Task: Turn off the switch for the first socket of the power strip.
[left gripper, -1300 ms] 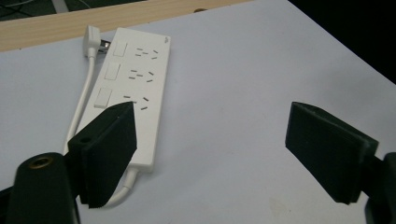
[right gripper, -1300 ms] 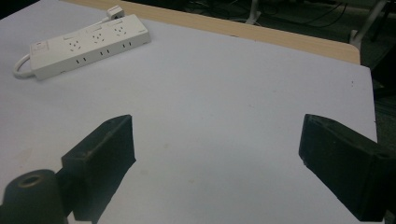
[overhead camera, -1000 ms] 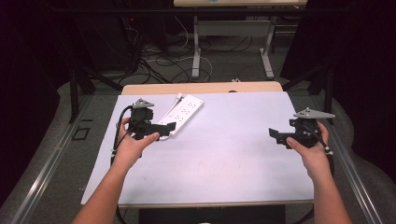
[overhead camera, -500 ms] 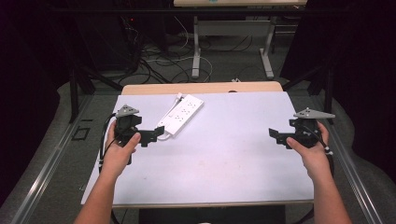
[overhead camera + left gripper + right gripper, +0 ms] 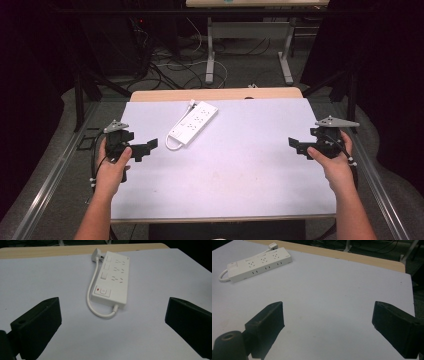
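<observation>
A white power strip (image 5: 192, 124) lies flat on the white table top (image 5: 240, 175), toward the back left, with its short cord looped at the near end and its plug by the far end. My left gripper (image 5: 147, 148) hovers at the table's left edge, open, jaws pointing right toward the strip and apart from it. In the left gripper view the power strip (image 5: 111, 282) sits ahead of the left gripper (image 5: 112, 325), beyond its wide-apart jaws. My right gripper (image 5: 295, 146) is held near the right edge, open and empty. The right gripper view has the power strip (image 5: 258, 262) far off at upper left of the right gripper (image 5: 329, 325).
A wooden strip (image 5: 215, 94) borders the table's far edge. Metal rails (image 5: 55, 170) run along both sides of the table. Beyond it stand another table's legs (image 5: 210, 55) and loose cables on the floor.
My left gripper has drawn back from the power strip, moving left and toward the near edge. The strip stays where it was. The right gripper has not moved.
</observation>
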{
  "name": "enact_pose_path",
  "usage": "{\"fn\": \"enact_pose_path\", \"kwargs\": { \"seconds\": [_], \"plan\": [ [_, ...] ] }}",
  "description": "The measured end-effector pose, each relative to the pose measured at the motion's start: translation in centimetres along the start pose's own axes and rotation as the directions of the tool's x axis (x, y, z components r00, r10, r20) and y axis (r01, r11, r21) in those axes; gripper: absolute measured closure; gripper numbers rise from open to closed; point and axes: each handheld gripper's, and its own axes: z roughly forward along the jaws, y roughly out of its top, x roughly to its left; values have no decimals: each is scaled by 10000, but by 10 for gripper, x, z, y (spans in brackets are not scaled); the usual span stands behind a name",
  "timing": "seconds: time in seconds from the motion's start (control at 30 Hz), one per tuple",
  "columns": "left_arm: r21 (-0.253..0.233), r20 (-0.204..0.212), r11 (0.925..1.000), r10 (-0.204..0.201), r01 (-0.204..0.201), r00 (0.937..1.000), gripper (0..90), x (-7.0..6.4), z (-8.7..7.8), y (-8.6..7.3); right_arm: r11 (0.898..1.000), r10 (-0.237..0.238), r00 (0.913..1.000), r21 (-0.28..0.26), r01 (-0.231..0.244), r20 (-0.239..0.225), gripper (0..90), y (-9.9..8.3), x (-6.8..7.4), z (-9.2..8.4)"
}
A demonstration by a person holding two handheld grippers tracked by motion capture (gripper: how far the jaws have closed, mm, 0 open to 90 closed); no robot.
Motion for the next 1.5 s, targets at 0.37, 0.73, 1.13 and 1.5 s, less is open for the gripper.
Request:
{"fn": "enact_pose_path", "kwargs": {
  "seconds": [0.37,0.73,1.13,1.5],
  "plan": [
    [-18,-622,9960,-889,889,9941,13,34,3,-19,10000,-51,10000,9,51,42,100,-2,-1,3],
    [-81,-559,9929,-1187,1185,9914,25,46,8,-30,9999,23,10000,164,-25,80,100,-5,-5,7],
    [155,-596,9912,-1304,1315,9897,27,52,11,-35,9995,151,9998,278,-153,96,100,-8,-7,11],
    [133,-744,9909,-1325,1339,9884,27,54,14,-38,9992,155,9998,356,-159,116,100,-9,-7,13]
  ]
}}
